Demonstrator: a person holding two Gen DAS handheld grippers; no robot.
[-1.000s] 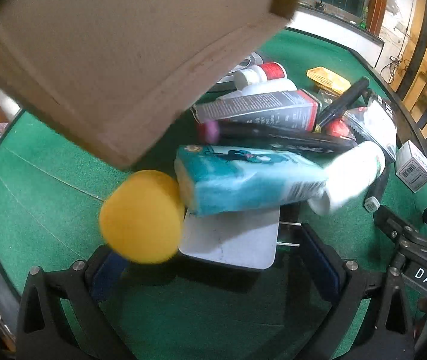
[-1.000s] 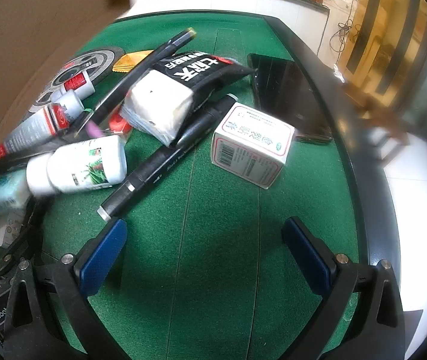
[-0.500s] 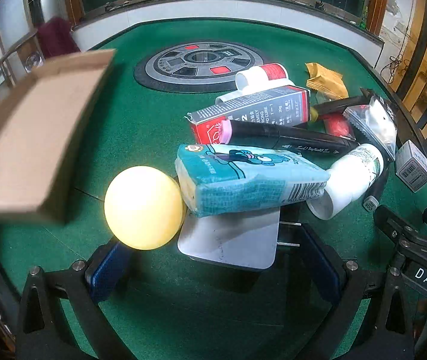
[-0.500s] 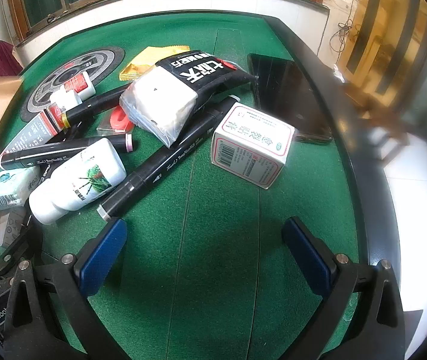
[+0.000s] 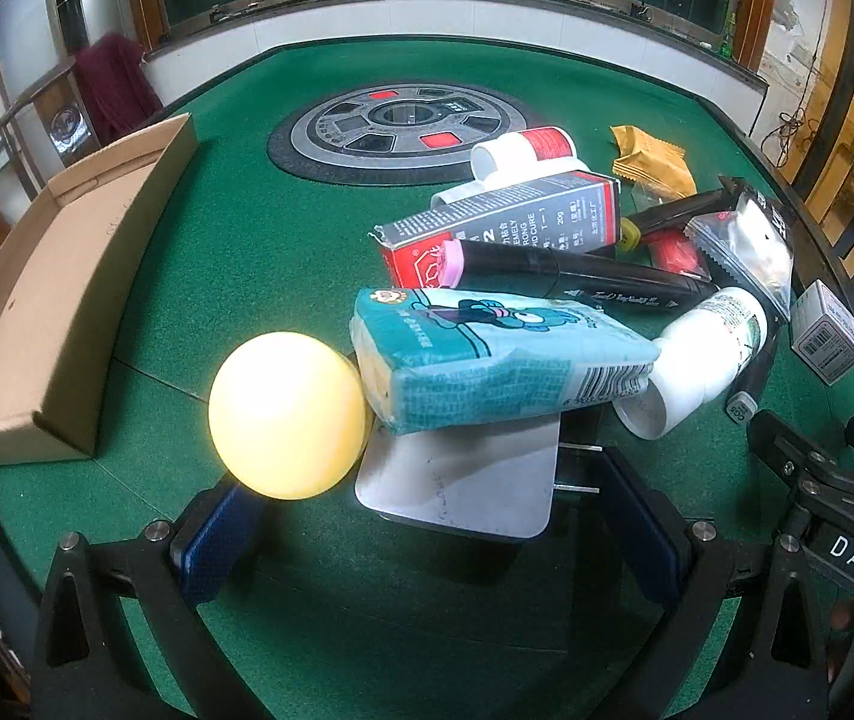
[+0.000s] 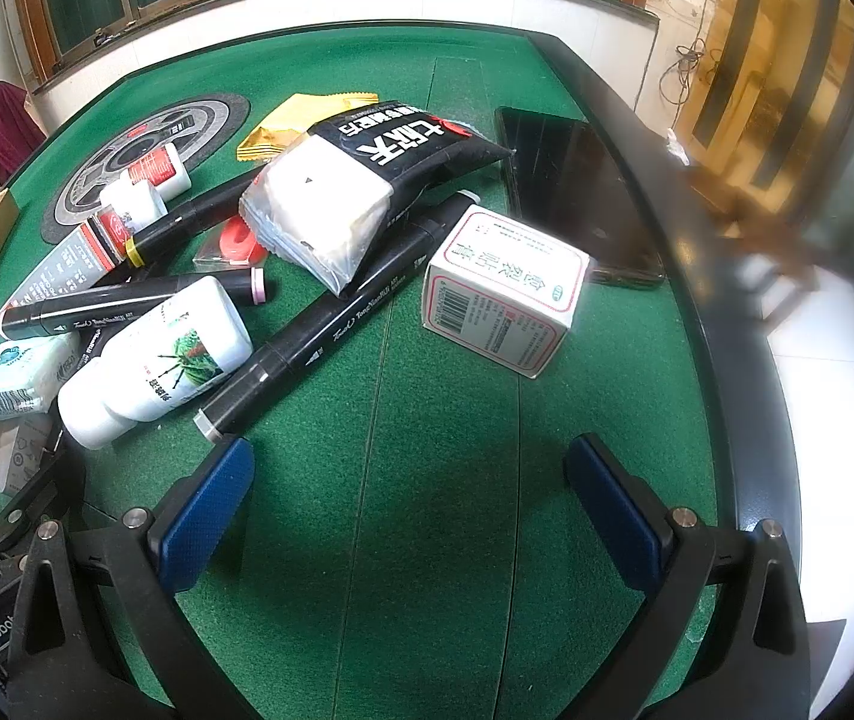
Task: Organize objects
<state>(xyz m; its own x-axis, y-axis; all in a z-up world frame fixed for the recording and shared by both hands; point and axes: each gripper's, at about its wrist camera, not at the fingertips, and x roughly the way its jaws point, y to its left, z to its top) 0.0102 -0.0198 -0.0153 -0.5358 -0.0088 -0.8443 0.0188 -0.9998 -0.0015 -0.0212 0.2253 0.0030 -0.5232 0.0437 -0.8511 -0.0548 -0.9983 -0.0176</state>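
A shallow cardboard box (image 5: 61,294) lies on the green table at the left, a hand's fingers on its near left edge. A heap of objects lies in the middle: a yellow ball (image 5: 286,414), a teal tissue pack (image 5: 499,360), a white charger (image 5: 463,480), black markers (image 5: 571,279), a white bottle (image 5: 709,354), a grey-red carton (image 5: 505,228). My left gripper (image 5: 427,540) is open just before the ball and charger. My right gripper (image 6: 409,510) is open over bare felt, near a black marker (image 6: 337,324), the white bottle (image 6: 157,360) and a white medicine box (image 6: 505,288).
A round grey dial (image 5: 397,132) is set in the table's centre. A black-and-white snack bag (image 6: 367,180), a gold sachet (image 6: 301,120) and a small red-labelled bottle (image 6: 151,180) lie behind. A dark phone (image 6: 577,192) lies by the right table edge.
The cardboard box, held close above the heap a second ago, has swung left and down and now rests on the table at the left. Both grippers have stayed put.
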